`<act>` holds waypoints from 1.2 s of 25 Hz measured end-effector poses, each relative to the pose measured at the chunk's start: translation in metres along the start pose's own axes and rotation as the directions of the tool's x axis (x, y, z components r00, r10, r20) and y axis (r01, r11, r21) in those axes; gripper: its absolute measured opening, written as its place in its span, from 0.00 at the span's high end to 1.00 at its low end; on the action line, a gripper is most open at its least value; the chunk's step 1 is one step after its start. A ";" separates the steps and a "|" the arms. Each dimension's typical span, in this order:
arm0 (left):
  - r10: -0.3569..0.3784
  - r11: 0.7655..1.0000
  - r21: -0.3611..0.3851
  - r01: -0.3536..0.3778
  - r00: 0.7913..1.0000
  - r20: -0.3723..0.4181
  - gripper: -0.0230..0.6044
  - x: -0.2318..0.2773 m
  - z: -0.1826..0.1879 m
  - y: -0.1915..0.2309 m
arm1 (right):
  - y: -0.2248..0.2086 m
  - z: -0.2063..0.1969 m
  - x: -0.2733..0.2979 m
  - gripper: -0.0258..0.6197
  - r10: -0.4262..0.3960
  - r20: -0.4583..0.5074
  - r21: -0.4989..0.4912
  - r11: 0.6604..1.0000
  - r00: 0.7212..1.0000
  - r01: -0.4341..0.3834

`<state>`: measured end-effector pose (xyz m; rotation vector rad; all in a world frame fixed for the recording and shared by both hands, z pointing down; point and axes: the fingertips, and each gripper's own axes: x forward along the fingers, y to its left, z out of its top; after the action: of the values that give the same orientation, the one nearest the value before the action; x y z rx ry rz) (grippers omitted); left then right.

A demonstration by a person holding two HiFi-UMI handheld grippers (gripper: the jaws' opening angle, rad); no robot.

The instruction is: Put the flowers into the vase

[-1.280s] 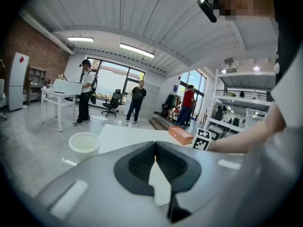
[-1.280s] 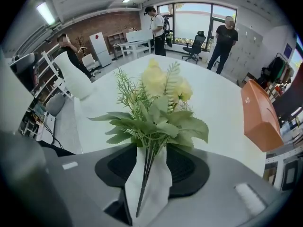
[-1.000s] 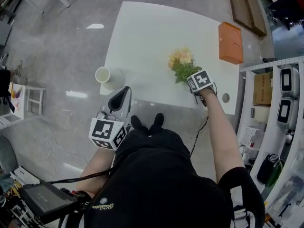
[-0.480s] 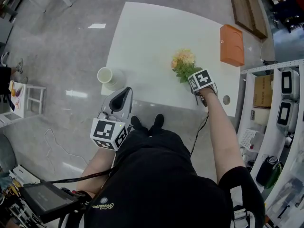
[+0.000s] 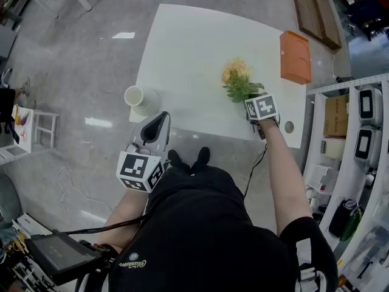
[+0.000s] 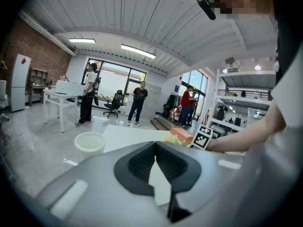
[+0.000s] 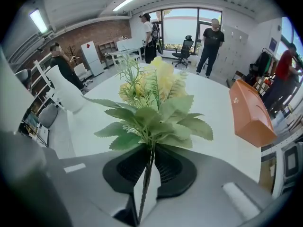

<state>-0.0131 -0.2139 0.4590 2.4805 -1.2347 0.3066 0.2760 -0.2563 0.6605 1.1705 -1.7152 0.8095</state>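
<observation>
Yellow-orange flowers (image 5: 236, 78) above white table (image 5: 188, 47) near its right edge, well apart from vase (image 5: 135, 96); blooms pointing away from right gripper (image 5: 250, 101). Right gripper view only: stems running lengthwise between pads, jaws closing on them. Left gripper view: left gripper (image 6: 155, 148) pads together, nothing between.

Left tongs (image 6: 155, 145) hover near level, jaws together, empty; right tongs (image 7: 151, 152) angle down, closing on flower stems (image 7: 148, 174).
</observation>
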 end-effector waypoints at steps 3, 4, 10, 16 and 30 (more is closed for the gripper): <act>0.001 1.000 0.005 -0.001 1.000 0.006 0.95 -0.007 0.004 -0.012 | -0.001 0.006 -0.027 0.88 -0.016 0.094 0.015 1.000 0.995 0.015; 0.001 1.000 0.007 -0.001 1.000 0.010 0.95 -0.010 0.005 -0.017 | 0.000 0.009 -0.037 0.88 -0.023 0.131 0.020 1.000 0.991 0.021; -0.003 1.000 0.012 0.002 0.999 0.032 0.95 -0.008 0.007 -0.009 | 0.006 0.062 -0.087 0.88 -0.078 0.433 0.070 0.996 0.898 0.053; 0.002 1.000 0.024 -0.003 0.998 0.063 0.95 -0.014 0.016 -0.014 | 0.025 0.096 -0.168 0.88 -0.116 0.714 0.099 0.993 0.691 0.065; 0.018 0.999 0.039 -0.022 0.993 0.116 0.95 -0.021 0.034 -0.026 | 0.077 0.115 -0.239 0.88 -0.017 0.864 0.004 1.000 0.503 0.027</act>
<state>-0.0033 -0.1976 0.4146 2.5532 -1.3119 0.1966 0.2094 -0.2425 0.3933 1.7655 -2.4882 0.1179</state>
